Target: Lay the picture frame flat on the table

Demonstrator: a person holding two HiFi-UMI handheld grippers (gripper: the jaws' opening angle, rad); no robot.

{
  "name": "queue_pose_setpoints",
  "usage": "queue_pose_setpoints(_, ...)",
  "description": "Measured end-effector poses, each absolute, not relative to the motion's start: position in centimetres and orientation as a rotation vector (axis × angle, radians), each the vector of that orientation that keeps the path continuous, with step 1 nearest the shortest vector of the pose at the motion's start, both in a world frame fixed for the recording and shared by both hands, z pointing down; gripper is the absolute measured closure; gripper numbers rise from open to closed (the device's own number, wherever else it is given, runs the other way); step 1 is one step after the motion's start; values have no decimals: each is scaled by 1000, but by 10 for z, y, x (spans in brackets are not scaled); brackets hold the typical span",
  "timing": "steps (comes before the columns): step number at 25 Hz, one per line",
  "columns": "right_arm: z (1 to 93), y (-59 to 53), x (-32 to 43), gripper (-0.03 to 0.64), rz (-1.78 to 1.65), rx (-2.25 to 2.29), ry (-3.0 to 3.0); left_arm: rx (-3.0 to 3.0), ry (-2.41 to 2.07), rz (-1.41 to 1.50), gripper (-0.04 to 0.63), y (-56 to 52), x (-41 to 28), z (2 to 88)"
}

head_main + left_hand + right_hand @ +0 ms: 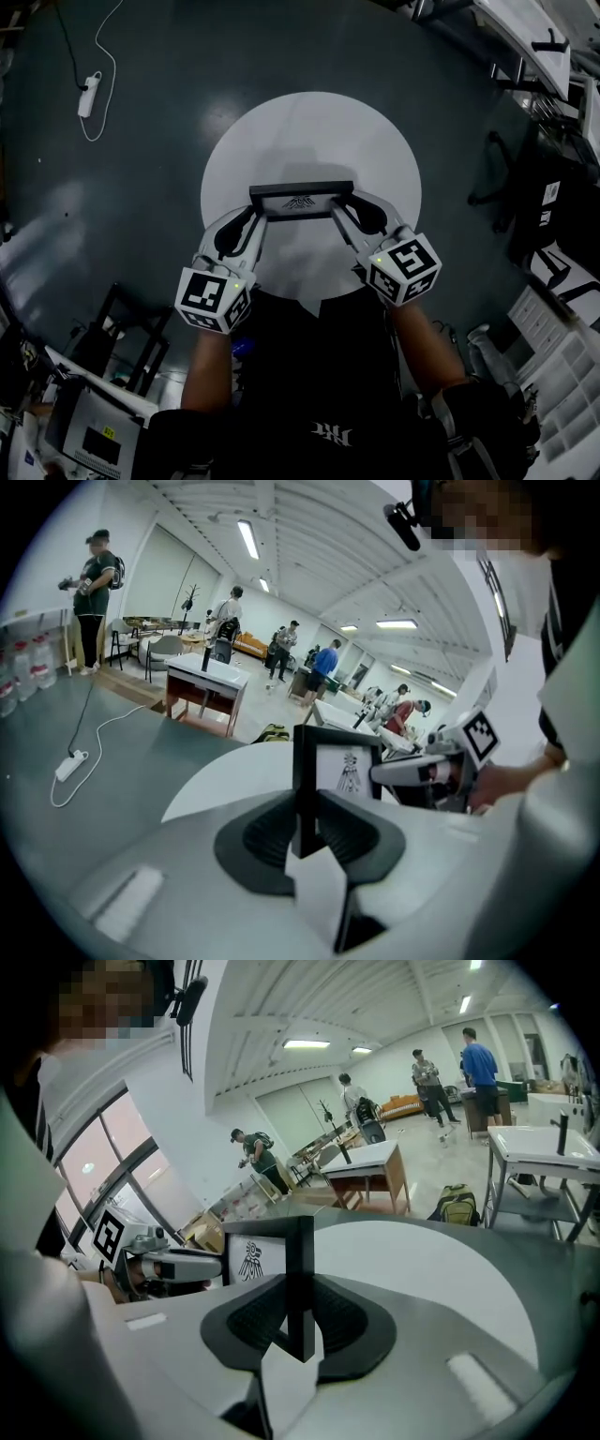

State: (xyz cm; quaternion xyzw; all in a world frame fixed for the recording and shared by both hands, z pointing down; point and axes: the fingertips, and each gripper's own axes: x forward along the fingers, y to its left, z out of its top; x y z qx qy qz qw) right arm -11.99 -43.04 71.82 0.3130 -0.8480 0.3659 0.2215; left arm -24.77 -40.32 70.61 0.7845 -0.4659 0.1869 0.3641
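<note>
Black rectangular picture frame with white print is held over the middle of the round white surface, print facing the person. Contact with the surface can't be made out. Left hand-held gripper is clamped on the frame's left side bar. Right hand-held gripper is clamped on its right side bar.

The picture frame bridges the gap between the left gripper and the right gripper. Both are clamped on its side edges, so no way runs between the tongs. Ahead of them and out to either side, the round table shows open white top. Behind them the person's torso blocks the way. A black stand stands on the floor well right of the right gripper, off the table.
</note>
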Motion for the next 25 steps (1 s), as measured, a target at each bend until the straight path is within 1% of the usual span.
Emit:
queue_pose_setpoints(15,796,-420,-116,532,1080,863,-2246,1944,-1166,558,526,-392,-243,779)
queue_pose_setpoints(25,812,-419,-123,534,1045,886,-2230,1925,-1162,562,526,-388,-249,802)
